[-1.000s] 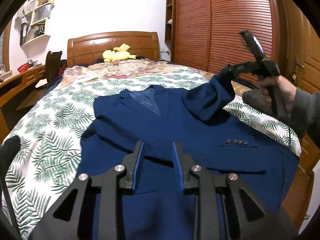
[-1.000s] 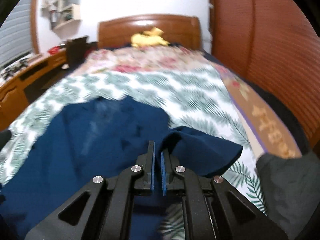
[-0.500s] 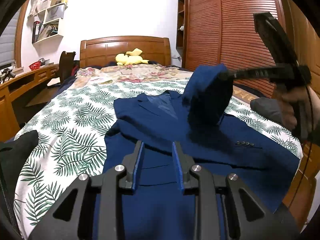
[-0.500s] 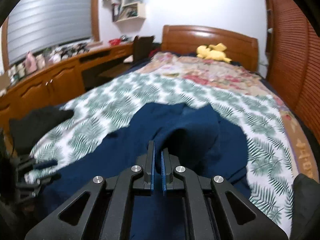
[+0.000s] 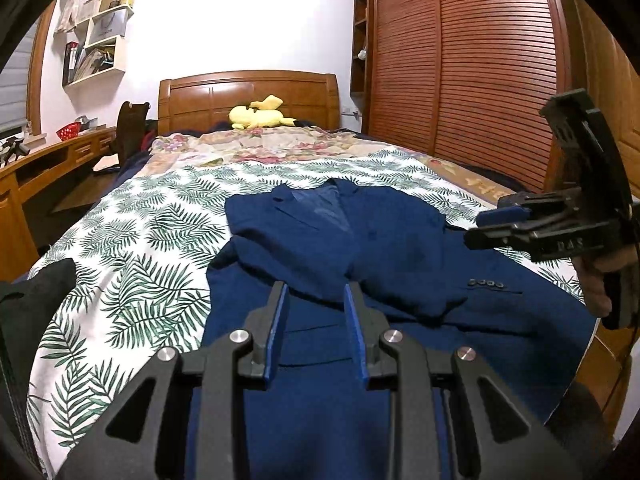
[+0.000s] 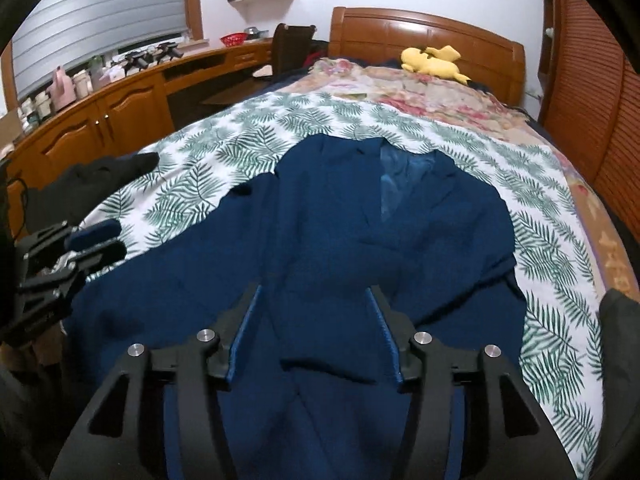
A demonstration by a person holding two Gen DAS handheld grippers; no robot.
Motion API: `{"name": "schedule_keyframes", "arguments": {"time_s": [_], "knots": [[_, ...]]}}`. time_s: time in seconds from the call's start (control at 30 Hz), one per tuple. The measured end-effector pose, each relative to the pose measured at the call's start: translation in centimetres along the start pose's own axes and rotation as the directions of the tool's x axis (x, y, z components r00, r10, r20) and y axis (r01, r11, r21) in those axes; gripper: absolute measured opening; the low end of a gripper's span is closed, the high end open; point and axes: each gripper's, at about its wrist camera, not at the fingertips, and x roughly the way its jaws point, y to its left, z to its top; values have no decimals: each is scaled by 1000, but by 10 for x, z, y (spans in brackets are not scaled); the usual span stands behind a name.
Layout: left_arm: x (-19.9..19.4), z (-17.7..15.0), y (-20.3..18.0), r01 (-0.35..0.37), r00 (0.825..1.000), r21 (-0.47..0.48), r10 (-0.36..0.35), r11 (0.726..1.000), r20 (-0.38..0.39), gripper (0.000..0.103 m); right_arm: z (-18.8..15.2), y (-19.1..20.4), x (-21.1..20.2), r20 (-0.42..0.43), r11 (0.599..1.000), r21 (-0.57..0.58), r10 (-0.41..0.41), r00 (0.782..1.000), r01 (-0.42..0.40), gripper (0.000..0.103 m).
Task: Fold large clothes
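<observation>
A navy blue suit jacket [image 5: 360, 248] lies face up on the leaf-print bedspread [image 5: 140, 240], collar toward the headboard. Its right sleeve is folded across the chest, cuff buttons [image 5: 486, 283] showing. My left gripper [image 5: 314, 300] is open and empty above the jacket's lower front. My right gripper [image 6: 316, 304] is open and empty above the jacket [image 6: 360, 240]. It also shows in the left wrist view [image 5: 484, 224] at the right, above the bed edge. The left gripper shows at the left edge of the right wrist view [image 6: 96, 240].
A yellow plush toy [image 5: 260, 114] lies by the wooden headboard [image 5: 248, 96]. A dark garment [image 5: 36, 304] lies at the bed's left edge. A wooden desk [image 6: 120, 108] and chair [image 6: 292, 48] stand left of the bed, a slatted wardrobe [image 5: 480, 60] right.
My right gripper carried the sleeve across the jacket, opened and let it go. The sleeve now lies folded on the chest. My left gripper stayed open over the jacket.
</observation>
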Motion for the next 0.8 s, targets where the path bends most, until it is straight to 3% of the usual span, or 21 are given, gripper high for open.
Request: {"name": "schedule_keyframes", "arguments": {"time_s": [0.43,0.8], "knots": [[21,-4,-32,54,998,59,-53,997,-25,27,-52,-36,-6,-44,991,77,-105,993,108,54],[52,-11,-78,122,989,117,-110,986,-99,27,-95,-76,25,-102,979,117,-157,982,168,54]]}}
